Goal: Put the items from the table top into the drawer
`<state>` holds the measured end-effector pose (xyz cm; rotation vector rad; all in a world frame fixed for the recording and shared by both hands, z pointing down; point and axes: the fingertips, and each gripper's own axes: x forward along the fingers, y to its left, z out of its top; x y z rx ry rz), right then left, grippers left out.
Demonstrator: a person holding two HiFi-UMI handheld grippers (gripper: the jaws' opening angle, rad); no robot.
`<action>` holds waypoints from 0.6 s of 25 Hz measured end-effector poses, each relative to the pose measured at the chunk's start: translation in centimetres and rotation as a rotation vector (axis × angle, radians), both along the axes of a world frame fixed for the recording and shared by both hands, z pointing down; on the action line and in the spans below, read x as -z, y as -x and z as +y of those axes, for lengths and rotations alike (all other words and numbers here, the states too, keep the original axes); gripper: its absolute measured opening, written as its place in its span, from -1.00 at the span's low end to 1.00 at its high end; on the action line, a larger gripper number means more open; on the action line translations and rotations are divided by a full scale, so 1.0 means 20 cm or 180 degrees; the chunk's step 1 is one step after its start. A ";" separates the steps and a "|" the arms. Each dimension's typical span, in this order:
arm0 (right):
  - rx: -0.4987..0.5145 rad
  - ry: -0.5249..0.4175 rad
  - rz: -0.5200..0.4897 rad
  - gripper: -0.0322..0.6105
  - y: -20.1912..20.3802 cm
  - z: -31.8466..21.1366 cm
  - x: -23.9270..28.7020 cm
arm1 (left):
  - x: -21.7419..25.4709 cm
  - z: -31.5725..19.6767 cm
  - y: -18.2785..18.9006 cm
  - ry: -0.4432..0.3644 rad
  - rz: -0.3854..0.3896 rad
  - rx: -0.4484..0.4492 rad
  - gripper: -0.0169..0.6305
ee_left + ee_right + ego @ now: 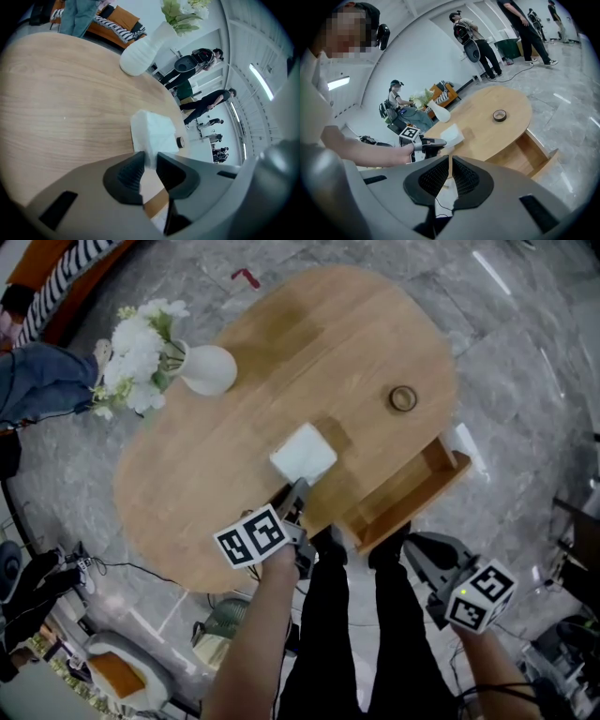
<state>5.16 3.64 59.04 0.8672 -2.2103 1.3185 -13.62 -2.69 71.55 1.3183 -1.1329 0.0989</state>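
**Operator:** Which step is in hand?

**Technician:** Pick-up of the first item. The left gripper [298, 491] is at the near edge of the pack [305, 451]. The pack lies flat on the table [309, 343], near the open drawer [398, 498]. In the left gripper view the jaws stand narrow, with the pack's near corner between them. I judge the corner pinched, but the bite is shallow.

**Operator:** State of the right gripper?

**Technician:** The right gripper [433, 568] hangs off the table, in front of the drawer and beside the person's legs. Its jaws are almost together, with only a slit between them and nothing in it.

**Operator:** What is left to do?

**Technician:** Nearly all of it. The tape [403, 398] lies flat on the table beyond the drawer, well apart from the pack. The drawer looks empty. A vase [208, 369] stands at the far left. I cannot tell whether the task includes it.

**Operator:** What does the next move call for?

**Technician:**
1. Raise the pack clear of the table.
2. Carry it to the person's right, over the drawer wall.
3. Lower it and part the jaws.

The pack looks soft. Held by one corner it will likely droop, so lift it high enough to clear the wall. The right gripper is free for the tape, but its jaws must be opened wide first.
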 end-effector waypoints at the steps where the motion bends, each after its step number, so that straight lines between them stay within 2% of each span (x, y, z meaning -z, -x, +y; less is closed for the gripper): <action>1: 0.0018 -0.0002 0.0003 -0.77 -0.01 0.01 0.00 | 0.00 0.01 -0.01 0.0000 -0.0001 -0.0007 -0.71; 7: 0.0036 -0.0009 0.0027 -0.77 -0.12 0.05 0.00 | 0.01 0.12 -0.16 0.0032 0.0002 -0.0125 -0.71; 15: 0.0117 -0.0016 0.0010 -0.77 -0.19 0.12 -0.03 | -0.01 0.28 -0.31 0.0090 0.0060 -0.0086 -0.71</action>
